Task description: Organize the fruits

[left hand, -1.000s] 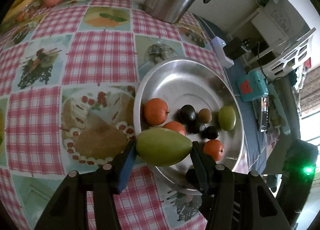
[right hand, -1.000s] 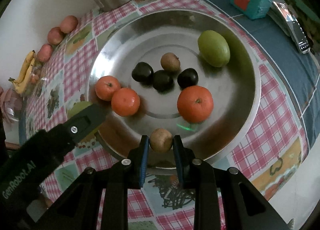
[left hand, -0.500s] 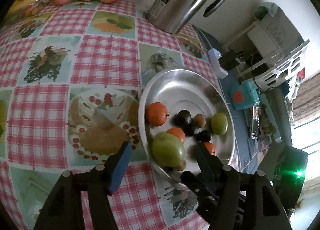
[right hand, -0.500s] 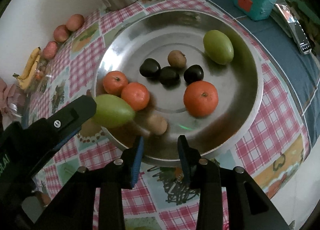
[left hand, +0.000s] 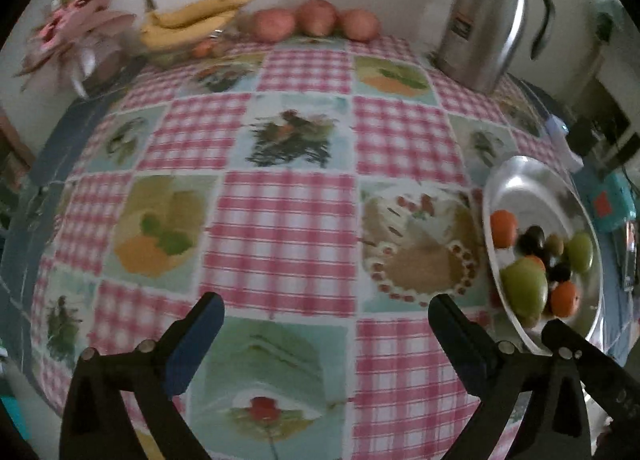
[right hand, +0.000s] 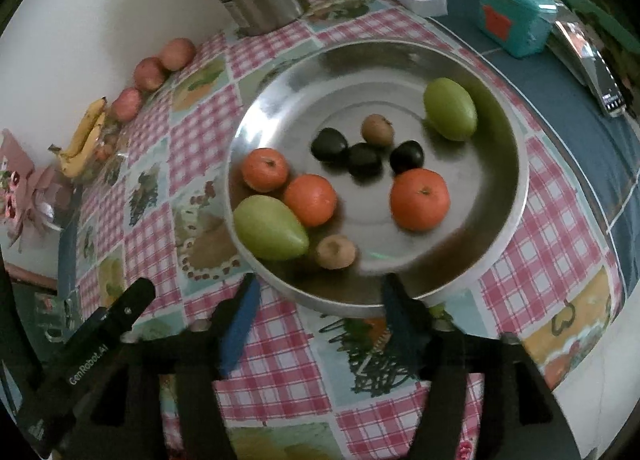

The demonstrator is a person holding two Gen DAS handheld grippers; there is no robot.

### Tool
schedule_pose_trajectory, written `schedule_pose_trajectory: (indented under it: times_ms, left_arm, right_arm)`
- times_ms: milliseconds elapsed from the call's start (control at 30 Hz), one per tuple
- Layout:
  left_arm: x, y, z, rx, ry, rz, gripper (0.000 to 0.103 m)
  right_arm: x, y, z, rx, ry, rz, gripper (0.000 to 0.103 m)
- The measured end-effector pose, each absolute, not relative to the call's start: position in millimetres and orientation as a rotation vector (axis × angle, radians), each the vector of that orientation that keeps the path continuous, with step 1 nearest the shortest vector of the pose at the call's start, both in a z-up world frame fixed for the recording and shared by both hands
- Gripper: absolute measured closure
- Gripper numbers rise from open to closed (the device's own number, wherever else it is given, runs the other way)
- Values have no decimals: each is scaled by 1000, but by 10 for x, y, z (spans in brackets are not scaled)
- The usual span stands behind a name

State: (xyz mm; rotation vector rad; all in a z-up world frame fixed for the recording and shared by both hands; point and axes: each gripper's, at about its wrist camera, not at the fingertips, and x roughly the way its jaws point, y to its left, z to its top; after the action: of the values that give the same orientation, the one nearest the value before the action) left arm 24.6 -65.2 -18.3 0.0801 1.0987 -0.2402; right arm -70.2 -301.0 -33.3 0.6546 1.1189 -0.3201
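Both grippers empty, jaws spread. Left gripper faces the bananas, lying crosswise well beyond the tray; right gripper sits at the tray's near rim, so left's closer.

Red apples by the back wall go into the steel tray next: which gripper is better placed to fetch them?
Probably left. The left gripper, open and empty, faces the three red apples; the right gripper faces the round steel tray.

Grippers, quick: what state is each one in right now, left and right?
Left gripper: open, holding nothing, over the tablecloth.
Right gripper: open, holding nothing, at the steel plate's near rim.
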Motion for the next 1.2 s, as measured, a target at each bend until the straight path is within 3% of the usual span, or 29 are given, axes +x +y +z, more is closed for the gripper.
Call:
schedule_pose_trajectory:
  times_ms: [233,333,1200]
  left_arm:
    - [161,-555,21,127,1039,-153,0]
    - [102,-498,80,165,1019,-88,0]
    - [84,-364,-4,149,1112,-106,0]
  right_arm:
    - [-664,-2837,-158,558,1070,-276,22]
    - [-656,-2767,-100,510,1065,-283,10]
    - [-664,-2663,-43,461,1070,-279,9]
